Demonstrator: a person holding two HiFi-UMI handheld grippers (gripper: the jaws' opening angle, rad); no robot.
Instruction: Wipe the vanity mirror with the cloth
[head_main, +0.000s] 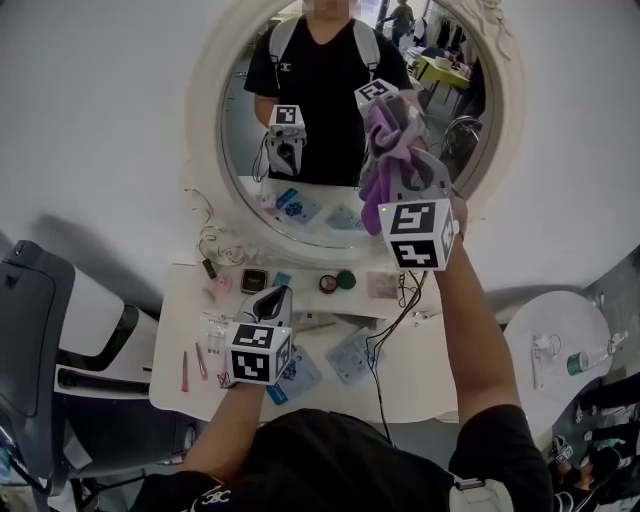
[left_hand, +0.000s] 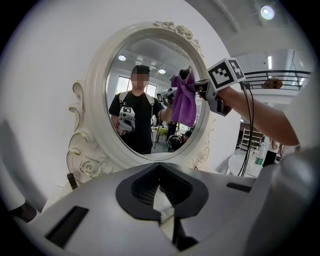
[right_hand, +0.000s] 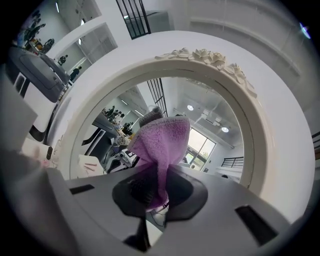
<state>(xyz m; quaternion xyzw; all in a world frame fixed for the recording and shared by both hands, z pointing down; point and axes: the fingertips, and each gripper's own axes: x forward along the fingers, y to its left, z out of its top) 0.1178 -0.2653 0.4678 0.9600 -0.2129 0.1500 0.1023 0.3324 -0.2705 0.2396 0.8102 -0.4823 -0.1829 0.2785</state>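
Note:
The oval vanity mirror (head_main: 330, 120) in its white carved frame (head_main: 205, 150) hangs above the table. My right gripper (head_main: 400, 150) is raised to the glass's right part and is shut on a purple cloth (head_main: 383, 165). The cloth lies against or just off the glass. In the right gripper view the cloth (right_hand: 162, 140) fans out from the jaws (right_hand: 159, 192) in front of the mirror (right_hand: 215, 130). My left gripper (head_main: 272, 297) is low over the vanity table (head_main: 430, 370), shut and holding nothing. The left gripper view shows the mirror (left_hand: 145, 85), the cloth (left_hand: 184, 102) and the right gripper (left_hand: 220, 85).
Small cosmetics lie on the table: compacts (head_main: 254, 281), a round jar (head_main: 345, 280), pink sticks (head_main: 186, 368) and a black cable (head_main: 385, 340). A grey chair (head_main: 40, 340) stands at the left. A round white side table (head_main: 555, 350) with bottles stands at the right.

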